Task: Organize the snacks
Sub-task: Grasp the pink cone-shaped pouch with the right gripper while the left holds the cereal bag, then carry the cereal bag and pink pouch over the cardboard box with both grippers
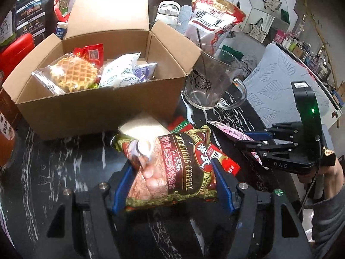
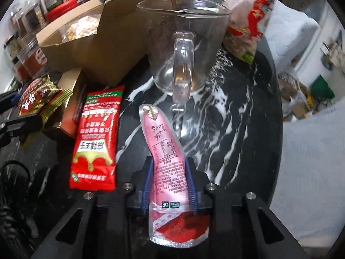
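Note:
My left gripper [image 1: 172, 166] is shut on a dark red and green cereal packet [image 1: 176, 166], held just above the black marble table in front of an open cardboard box [image 1: 97, 108]. The box holds a wrapped waffle [image 1: 74, 74], white packets [image 1: 120, 73] and a red packet [image 1: 90, 54]. My right gripper [image 2: 169, 164] is shut on a slim pink packet [image 2: 163, 142], its blue fingers [image 2: 148, 183] pressing both long edges. In the left wrist view that pink packet [image 1: 228, 130] sticks out from the right gripper [image 1: 248, 140], to the right of the cereal.
A glass mug [image 2: 183, 43] with a spoon stands just ahead of the pink packet. A red flat packet [image 2: 94, 142] and a small carton [image 2: 69, 99] lie on the table [image 2: 226, 118] beside the box. A cashew bag [image 1: 211, 17] stands behind the mug. Jars line the far left.

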`<state>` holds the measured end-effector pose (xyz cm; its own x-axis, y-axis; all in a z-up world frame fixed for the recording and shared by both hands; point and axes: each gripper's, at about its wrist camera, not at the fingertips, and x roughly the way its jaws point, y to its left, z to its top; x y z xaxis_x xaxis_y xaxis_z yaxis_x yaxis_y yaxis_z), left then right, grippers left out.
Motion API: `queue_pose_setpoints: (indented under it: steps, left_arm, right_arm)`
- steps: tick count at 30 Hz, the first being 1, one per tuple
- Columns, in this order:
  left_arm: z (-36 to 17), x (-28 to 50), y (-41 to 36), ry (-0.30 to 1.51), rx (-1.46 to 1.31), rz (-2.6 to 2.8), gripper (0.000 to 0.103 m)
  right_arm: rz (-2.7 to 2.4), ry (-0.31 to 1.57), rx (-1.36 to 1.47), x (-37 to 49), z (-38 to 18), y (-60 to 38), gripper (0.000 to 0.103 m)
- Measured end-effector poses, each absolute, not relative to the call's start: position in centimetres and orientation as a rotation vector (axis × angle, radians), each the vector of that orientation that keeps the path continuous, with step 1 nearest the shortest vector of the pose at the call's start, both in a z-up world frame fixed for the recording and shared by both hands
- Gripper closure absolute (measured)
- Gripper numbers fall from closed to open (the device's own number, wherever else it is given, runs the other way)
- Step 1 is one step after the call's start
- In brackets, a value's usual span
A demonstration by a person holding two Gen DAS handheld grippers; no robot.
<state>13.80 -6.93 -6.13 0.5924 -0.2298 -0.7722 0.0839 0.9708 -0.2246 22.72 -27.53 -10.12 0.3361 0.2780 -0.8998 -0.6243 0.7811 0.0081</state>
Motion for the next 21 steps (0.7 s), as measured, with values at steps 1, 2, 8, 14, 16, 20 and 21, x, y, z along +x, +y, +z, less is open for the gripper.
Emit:
queue_pose_setpoints:
  steps: [1,2,8,14,16,20,21]
  left_arm:
    - [-6.0,13.5,-6.9,0.917,-0.171,-0.186,0.035]
    - [-5.9,13.2,-6.9,0.915,-0.17,-0.186,0.035]
    - [-5.6,11.2,-6.2,0.91,-0.164,-0.18,0.035]
    - [-5.5,9.0,-5.2,0.91,-0.161,-0.164,0.035]
    - [-5.7,8.3,-4.7,0.915,-0.168,-0.163,0.035]
    - [-5.8,7.2,-3.9,0.919,-0.172,-0.16,0.035]
    - [-5.7,6.9,-3.7,0.916,-0.17,-0.159,0.035]
  right_arm:
    - [0.597,1.073,-0.351,22.1,-10.1,-27.8,0.079]
    - [0.591,1.068,-0.337,21.7,-10.2,-28.0,0.079]
    - [0.545,1.046,-0.222,17.5,-10.4,-29.2,0.079]
    - [0.514,1.003,-0.142,14.7,-8.9,-29.2,0.079]
    - [0.5,0.975,-0.12,13.5,-8.2,-29.0,0.079]
    - [0.511,0.945,-0.088,11.4,-7.1,-28.1,0.079]
    - [0.512,0.936,-0.08,11.0,-7.0,-27.8,0.079]
